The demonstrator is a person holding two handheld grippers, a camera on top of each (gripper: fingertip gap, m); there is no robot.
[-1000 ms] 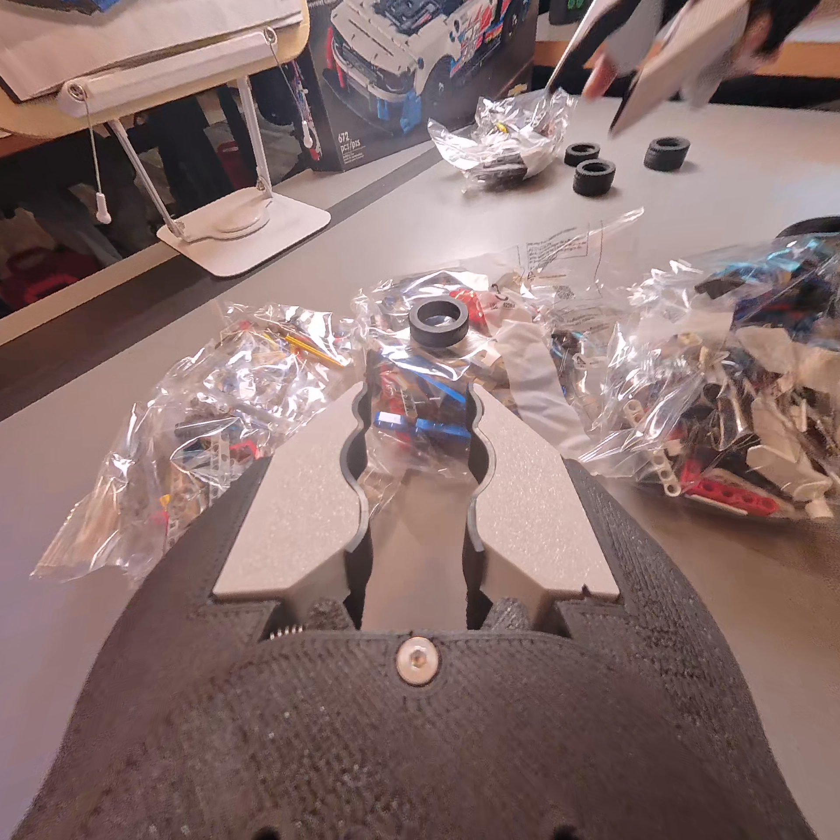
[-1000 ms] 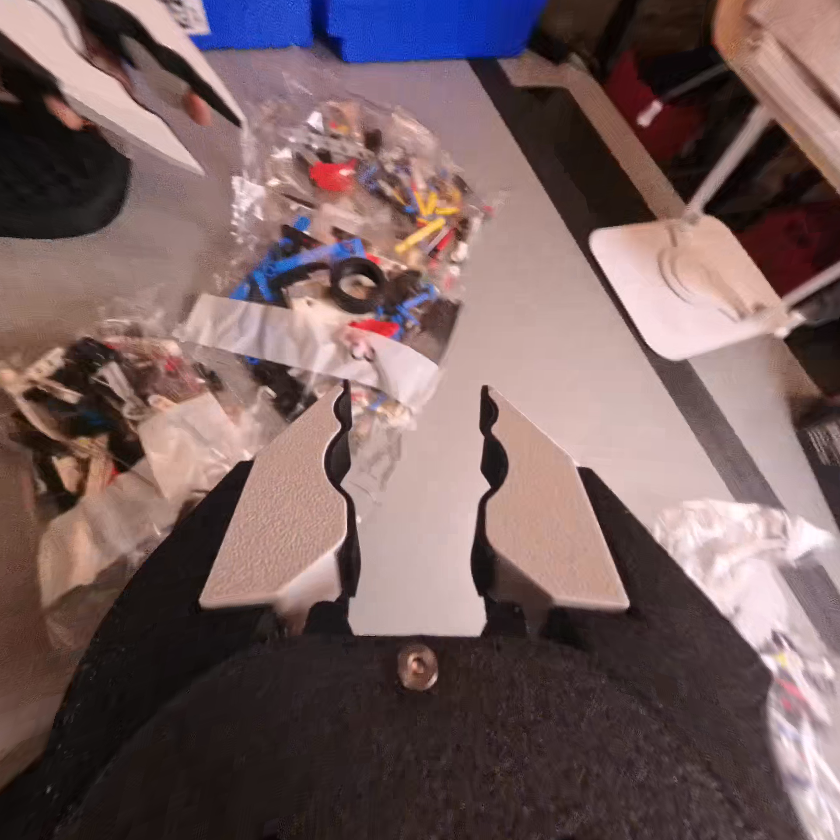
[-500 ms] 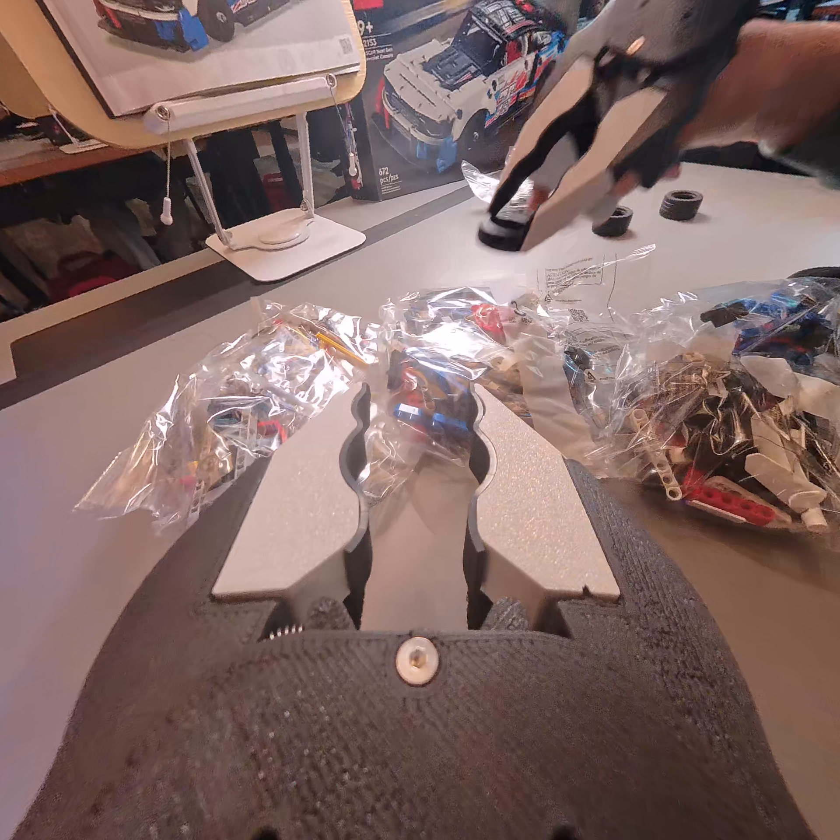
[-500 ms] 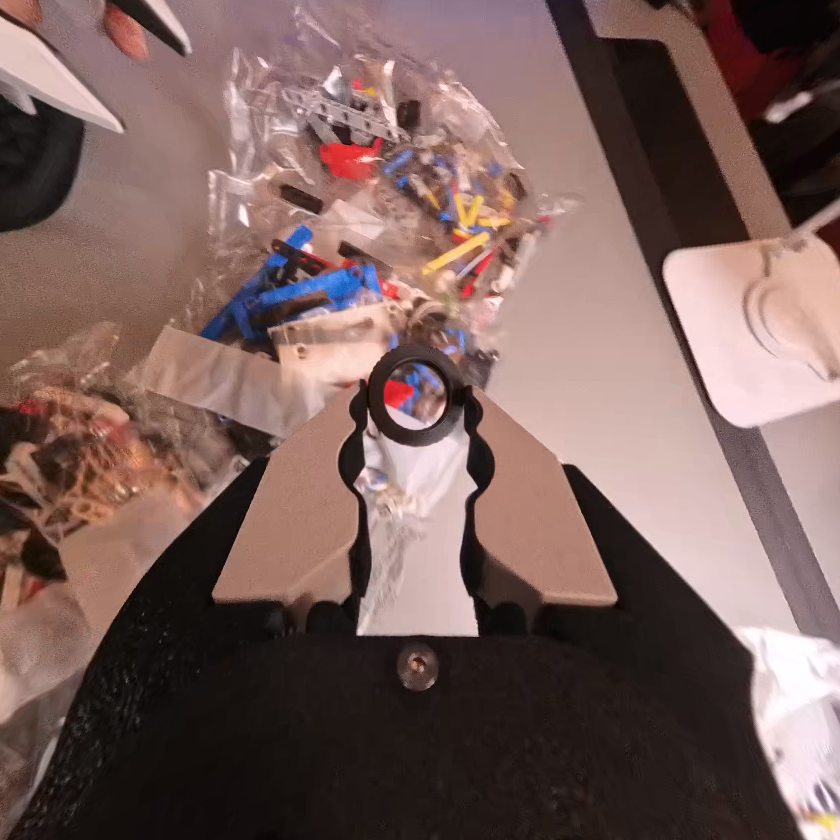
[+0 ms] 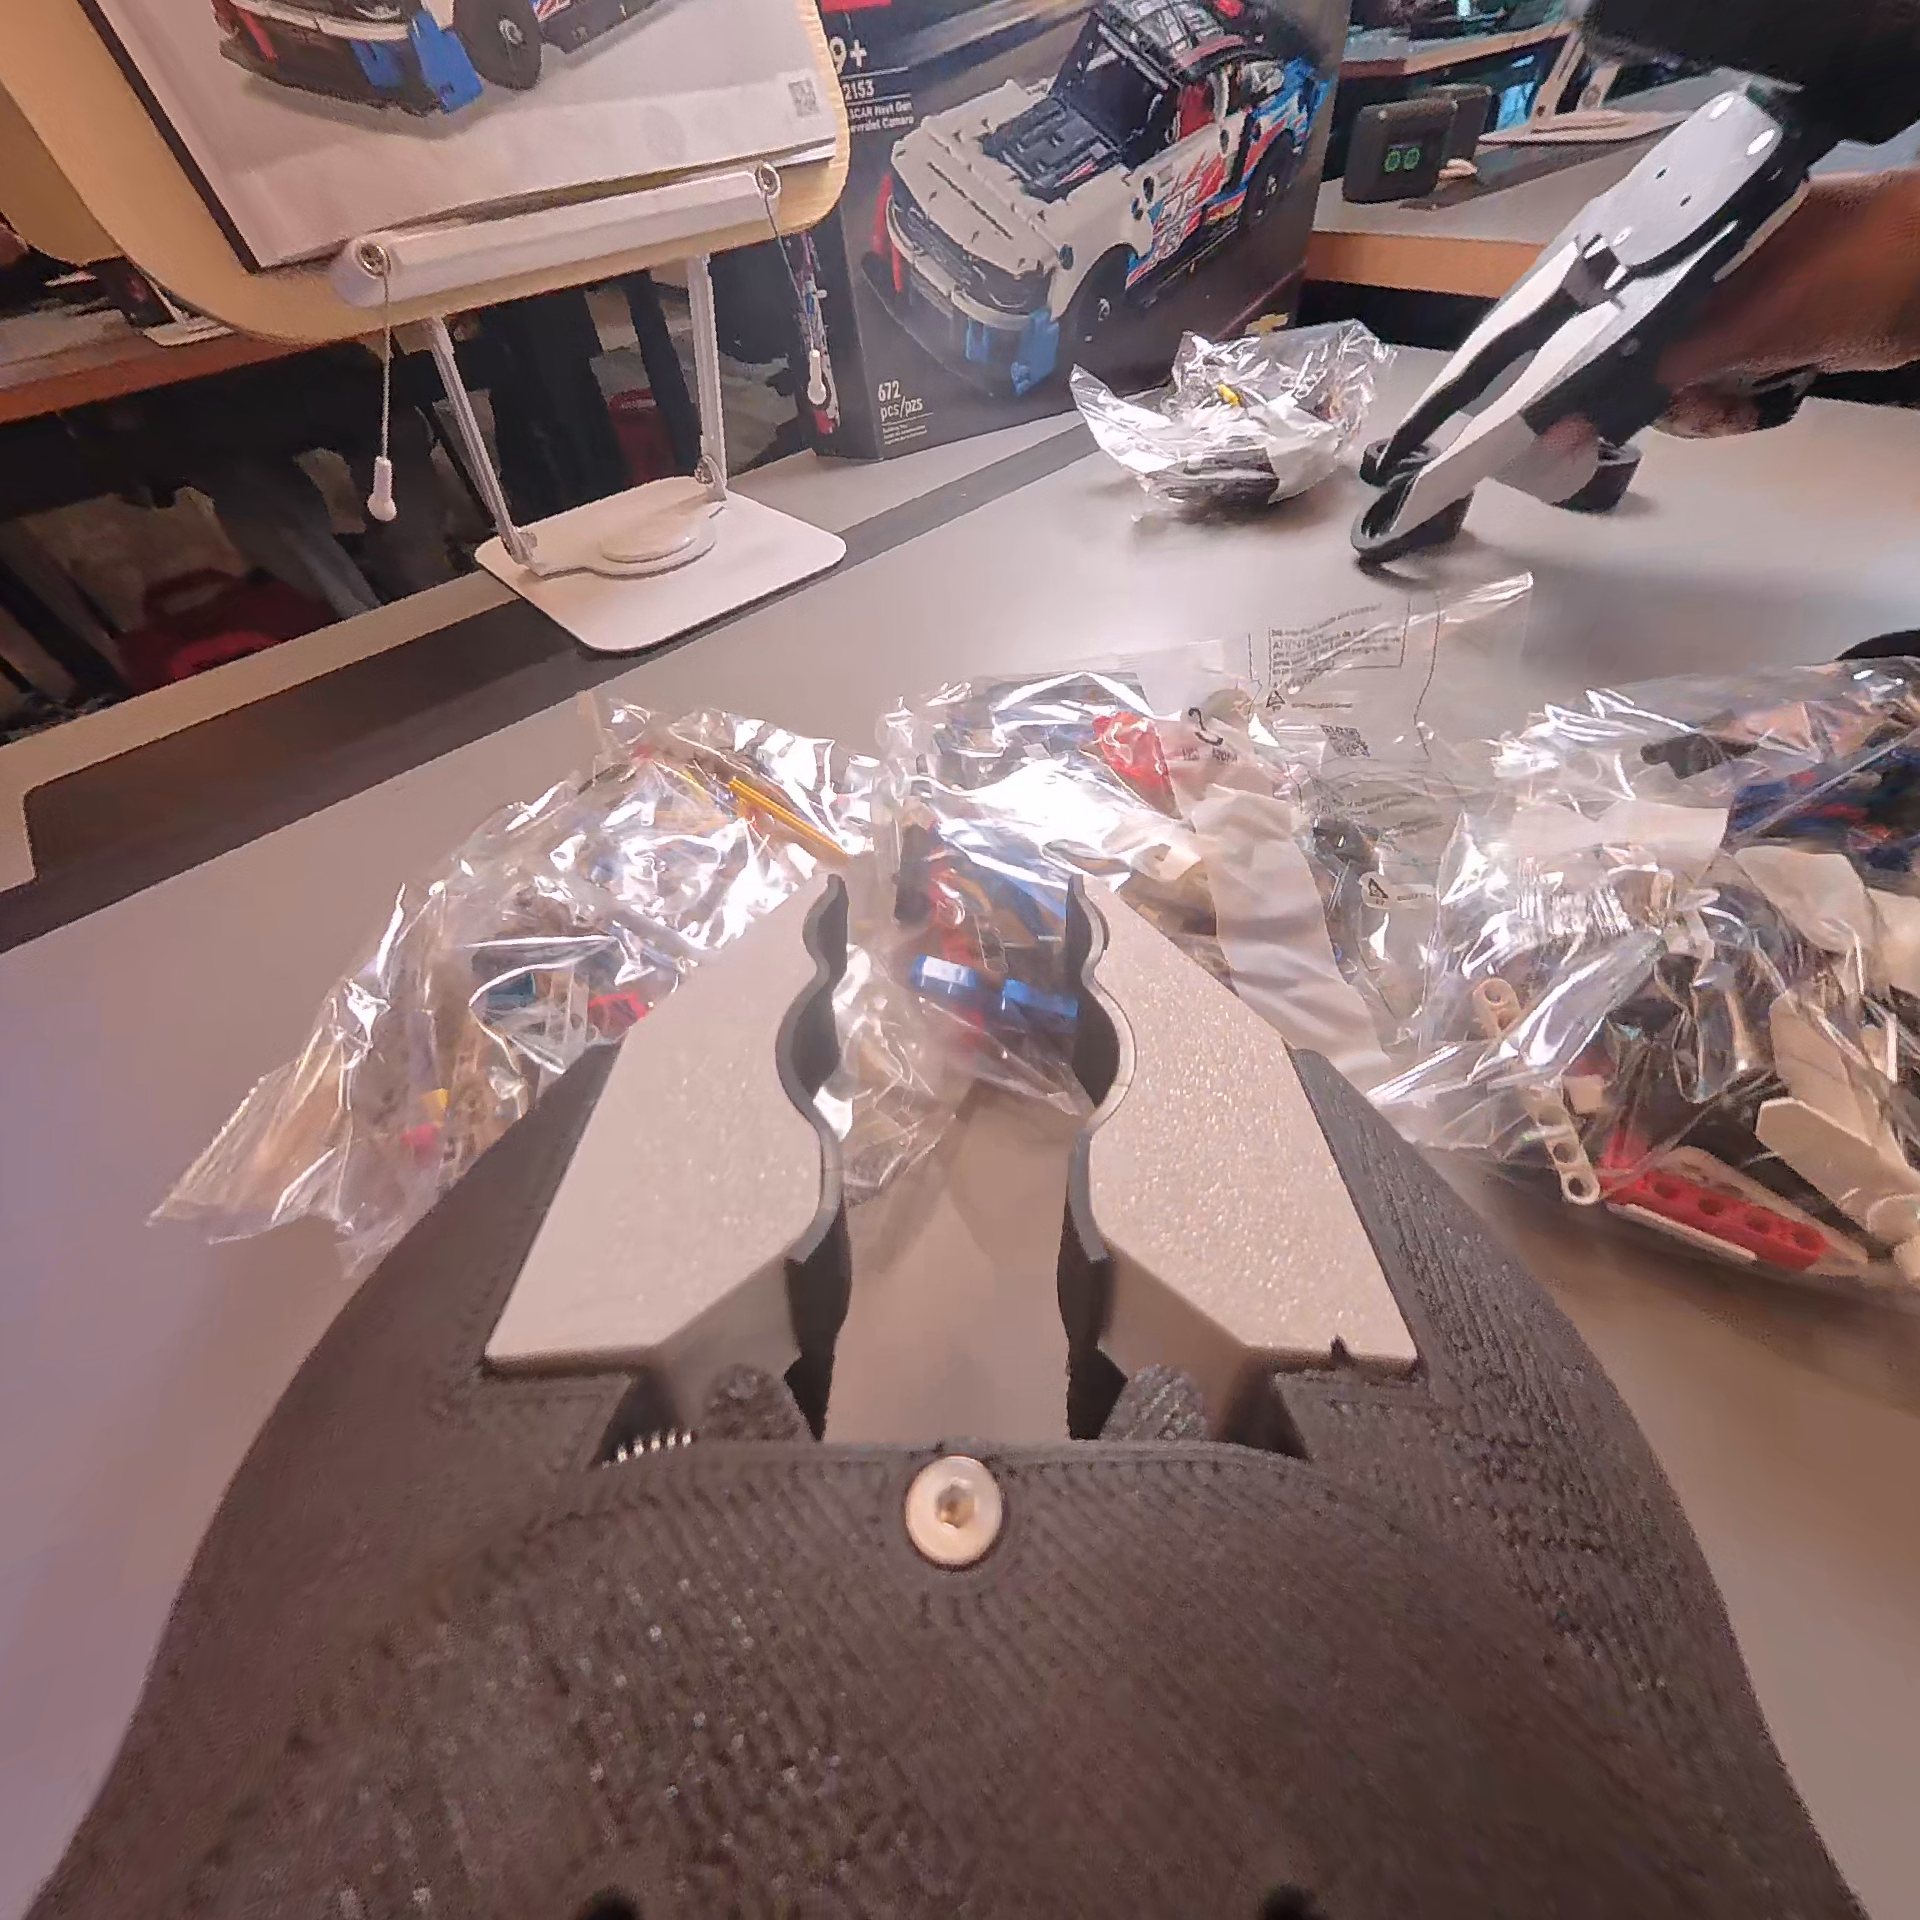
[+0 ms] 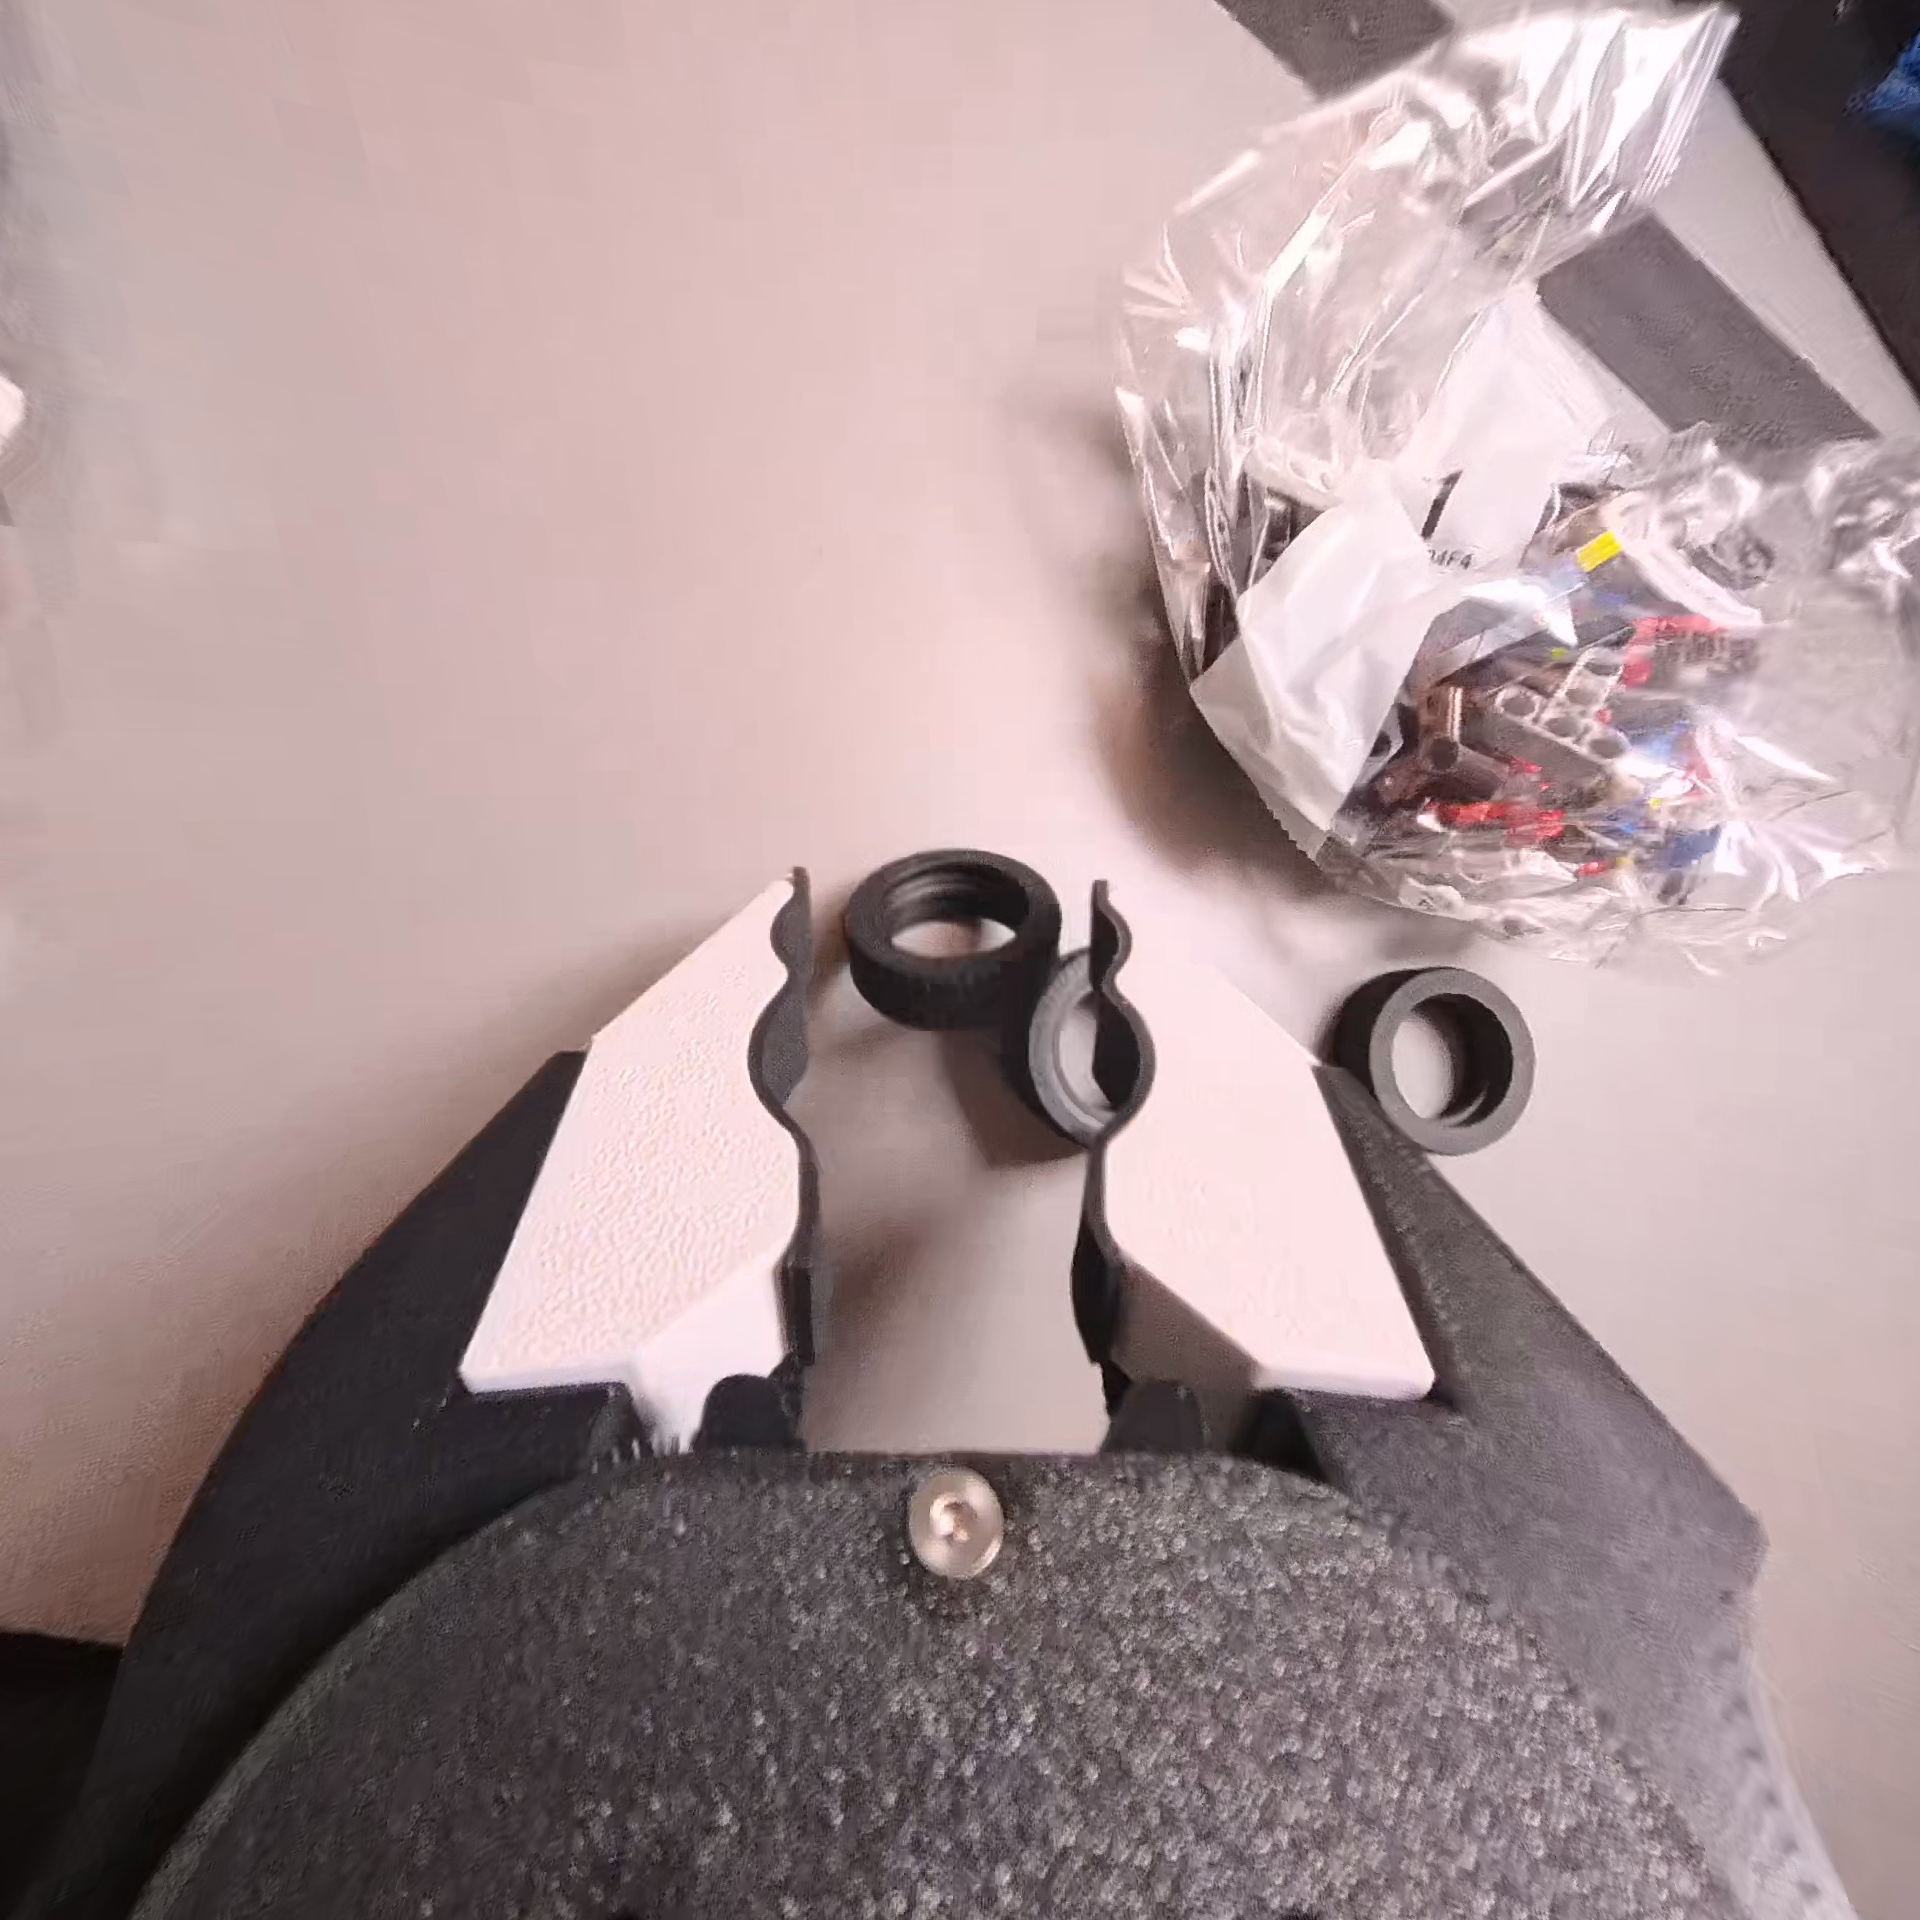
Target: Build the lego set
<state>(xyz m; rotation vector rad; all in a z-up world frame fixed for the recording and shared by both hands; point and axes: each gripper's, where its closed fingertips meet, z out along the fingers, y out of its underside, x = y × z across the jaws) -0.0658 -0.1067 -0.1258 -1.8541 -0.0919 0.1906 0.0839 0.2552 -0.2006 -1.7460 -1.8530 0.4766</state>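
My left gripper (image 5: pixel 956 888) is open and low over the grey table, with a corner of a clear bag of lego parts (image 5: pixel 987 977) lying between its fingers. My right gripper (image 6: pixel 948 883) is open over three black tyres. One tyre (image 6: pixel 951 940) lies flat between its fingertips. A second tyre (image 6: pixel 1070 1049) is tilted against the inside of the right finger. A third tyre (image 6: pixel 1434 1060) lies just outside that finger. In the left wrist view the right gripper (image 5: pixel 1397 488) shows far right, its tips down at a tyre (image 5: pixel 1413 525).
More clear bags of parts lie left (image 5: pixel 499 956) and right (image 5: pixel 1714 987) of the middle one. A crumpled bag (image 6: pixel 1558 623) sits beside the tyres. The set's box (image 5: pixel 1081 208) and a booklet stand (image 5: pixel 665 530) are at the table's far edge. My right fingertips sit around 40 cm from my left ones.
My right gripper closed on the tyre lying on the middle bag, carried it to the other tyres at the far side and opened. The left wrist view tilted up; the left gripper stayed open.
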